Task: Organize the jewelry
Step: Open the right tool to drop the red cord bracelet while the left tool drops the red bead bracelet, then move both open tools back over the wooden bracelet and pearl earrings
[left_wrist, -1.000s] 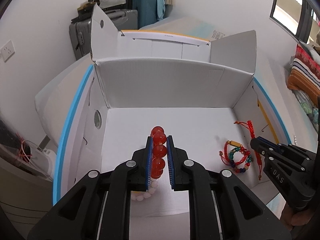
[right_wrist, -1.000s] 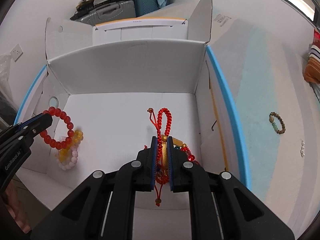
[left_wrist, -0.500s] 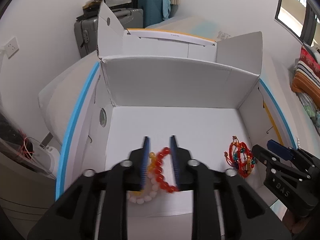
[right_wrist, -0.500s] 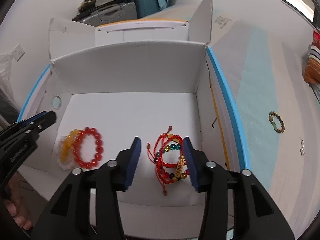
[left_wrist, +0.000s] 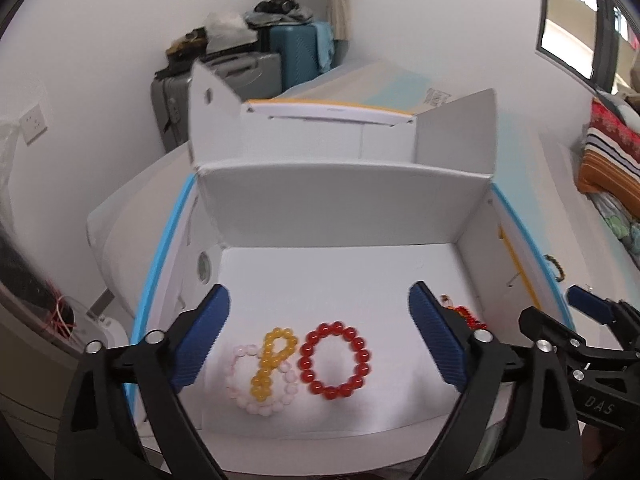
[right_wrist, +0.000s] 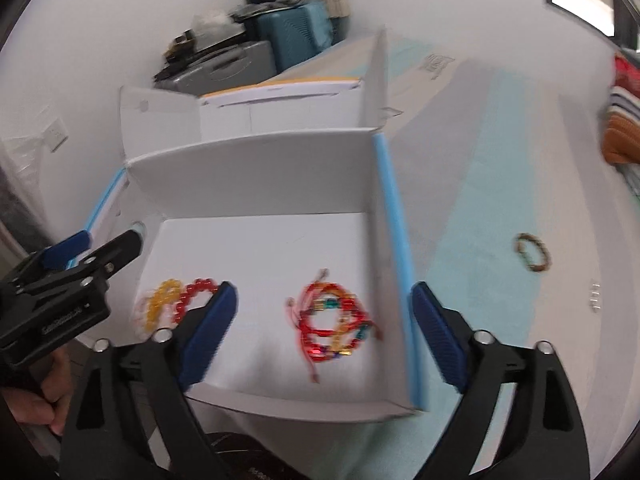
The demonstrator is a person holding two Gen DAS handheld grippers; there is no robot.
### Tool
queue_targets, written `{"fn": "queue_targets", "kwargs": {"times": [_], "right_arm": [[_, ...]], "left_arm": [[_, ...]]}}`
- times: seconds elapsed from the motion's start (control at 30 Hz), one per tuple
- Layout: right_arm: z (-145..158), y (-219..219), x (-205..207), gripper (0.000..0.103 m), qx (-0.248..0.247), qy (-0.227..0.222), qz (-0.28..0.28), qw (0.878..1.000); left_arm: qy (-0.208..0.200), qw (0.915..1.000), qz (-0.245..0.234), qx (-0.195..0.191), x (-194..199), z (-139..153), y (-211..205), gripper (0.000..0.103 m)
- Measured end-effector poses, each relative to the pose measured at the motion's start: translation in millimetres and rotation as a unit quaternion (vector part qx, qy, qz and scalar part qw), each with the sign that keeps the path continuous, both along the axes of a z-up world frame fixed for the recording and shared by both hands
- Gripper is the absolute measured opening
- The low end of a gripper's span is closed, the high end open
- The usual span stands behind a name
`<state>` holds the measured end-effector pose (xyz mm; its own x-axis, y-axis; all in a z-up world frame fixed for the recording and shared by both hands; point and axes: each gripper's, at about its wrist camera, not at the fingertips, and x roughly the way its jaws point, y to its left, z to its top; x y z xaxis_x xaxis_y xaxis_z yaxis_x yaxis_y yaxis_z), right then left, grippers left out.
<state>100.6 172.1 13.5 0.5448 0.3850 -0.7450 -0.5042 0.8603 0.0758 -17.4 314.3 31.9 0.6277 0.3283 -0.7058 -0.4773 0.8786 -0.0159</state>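
Both grippers' jaws are opening, nothing between them, over the white box (left_wrist: 344,208); a brown bead bracelet (right_wrist: 533,252) lies outside it, nearest the right gripper (right_wrist: 322,332), off its right jaw.

The left gripper (left_wrist: 320,340) hangs above the red bead bracelet (left_wrist: 335,355).

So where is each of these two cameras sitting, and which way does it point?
Left wrist view: on the left claw, looking down into the white box at the red bracelet; the right claw shows at the right edge.
Right wrist view: on the right claw, looking down at the corded bracelets; the left claw and a hand show at the left.
Both views share the box and the red bracelet; both claws are opening, with nothing gripped.
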Motion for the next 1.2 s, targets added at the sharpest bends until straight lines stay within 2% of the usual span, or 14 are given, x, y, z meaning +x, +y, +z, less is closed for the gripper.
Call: {"fn": "queue_targets", "kwargs": {"times": [0.07,0.5,0.93,1.2], "right_arm": [[8,-12,-2,0.094,0.003,-0.022,-0.014,1.000],[32,-101,14,0.096,0.013,-0.048,-0.068,0.996],[28,-208,42,0.096,0.014,-0.050,-0.129,0.990],[19,-259,62,0.096,0.003,-0.060,-0.154,0.986]], "left_arm": [[-0.006,1.0000,-0.006,0.005,3,5,-10,0.096],[-0.016,0.9987,-0.046,0.014,39,23,-77,0.097],[-0.027,0.9921,-0.121,0.015,92,19,-173,0.097],[-0.024,0.9885,-0.149,0.015,124,8,-218,0.097]]}}
